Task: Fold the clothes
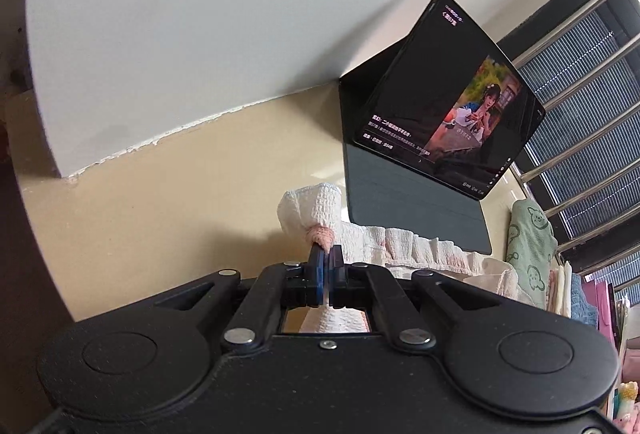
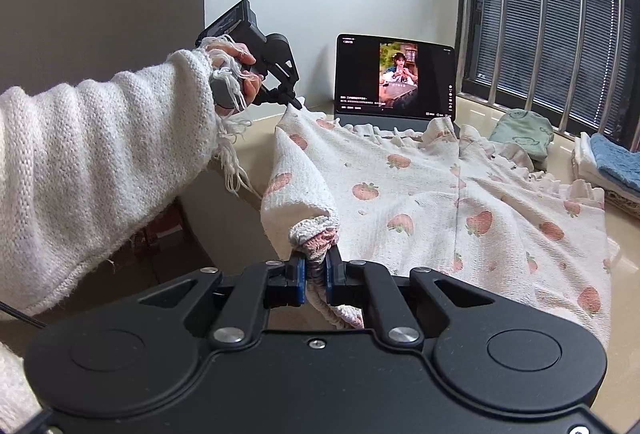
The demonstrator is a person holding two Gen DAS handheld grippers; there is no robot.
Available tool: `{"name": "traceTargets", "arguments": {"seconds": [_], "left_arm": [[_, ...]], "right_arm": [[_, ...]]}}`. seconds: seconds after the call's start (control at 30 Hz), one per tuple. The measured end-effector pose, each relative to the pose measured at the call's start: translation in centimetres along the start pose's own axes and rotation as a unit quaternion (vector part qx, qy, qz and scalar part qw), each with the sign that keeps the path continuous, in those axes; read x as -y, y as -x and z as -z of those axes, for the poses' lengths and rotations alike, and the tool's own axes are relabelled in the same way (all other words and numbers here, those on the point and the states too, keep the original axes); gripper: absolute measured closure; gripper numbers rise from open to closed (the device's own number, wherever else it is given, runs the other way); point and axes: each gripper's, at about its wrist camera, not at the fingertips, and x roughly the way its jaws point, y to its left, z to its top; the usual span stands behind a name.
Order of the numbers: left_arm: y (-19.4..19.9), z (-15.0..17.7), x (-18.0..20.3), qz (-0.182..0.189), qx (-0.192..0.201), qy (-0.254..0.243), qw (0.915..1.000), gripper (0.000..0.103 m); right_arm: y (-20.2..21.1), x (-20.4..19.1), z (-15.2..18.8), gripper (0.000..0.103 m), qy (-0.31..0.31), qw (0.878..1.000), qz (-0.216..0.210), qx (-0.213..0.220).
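A white crinkled garment with pink strawberry prints and ruffled edges (image 2: 440, 201) lies spread on the beige table (image 2: 624, 234). My right gripper (image 2: 316, 270) is shut on the gathered cuff of its near sleeve, at the table's near left. My left gripper (image 2: 294, 103) is shut on the garment's far left edge and holds it raised. In the left wrist view, the left gripper (image 1: 326, 258) pinches a pink and white fold of the garment (image 1: 316, 209), which hangs below the jaws.
A tablet (image 2: 396, 81) playing a video stands at the back of the table on a folded cover. Folded clothes, a green one (image 2: 520, 129) and a blue and white stack (image 2: 608, 161), lie at the right by a barred window (image 2: 560, 13).
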Motion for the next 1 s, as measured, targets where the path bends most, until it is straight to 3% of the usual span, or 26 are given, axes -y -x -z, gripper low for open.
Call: {"name": "traceTargets", "arguments": {"seconds": [0.17, 0.3, 0.43, 0.53, 0.67, 0.73, 0.87, 1.0], "left_arm": [[1.6, -0.2, 1.2, 0.007, 0.011, -0.018, 0.9998, 0.101], [2.7, -0.7, 5.3, 0.037, -0.006, -0.025, 0.9990, 0.101], [3.8, -0.3, 13.9, 0.083, -0.004, -0.076, 0.9937, 0.101], [3.6, 2.0, 22.1, 0.113, -0.020, -0.124, 0.9856, 0.101], [1.4, 7.9, 31.8, 0.135, -0.043, -0.179, 0.9736, 0.101], [-1.0, 12.0, 36.1, 0.139, -0.066, -0.203, 0.9671, 0.101], [-6.5, 20.0, 41.3, 0.121, -0.098, -0.242, 0.9578, 0.101], [-12.1, 26.1, 43.4, 0.071, -0.126, -0.274, 0.9507, 0.101]], "right_arm": [[0.3, 0.4, -0.2, 0.095, -0.023, 0.999, -0.017, 0.015], [2.2, 2.9, 0.0, 0.095, -0.110, 0.992, -0.022, 0.055], [4.9, 6.5, 1.3, 0.095, -0.202, 0.975, -0.017, 0.088], [7.0, 8.9, 3.4, 0.095, -0.256, 0.960, -0.014, 0.109], [8.7, 12.1, 6.6, 0.095, -0.323, 0.937, 0.001, 0.135], [9.3, 13.9, 8.7, 0.095, -0.370, 0.917, 0.009, 0.146], [10.1, 17.2, 13.7, 0.095, -0.468, 0.870, 0.027, 0.154], [9.1, 19.3, 16.7, 0.095, -0.524, 0.841, 0.020, 0.133]]}}
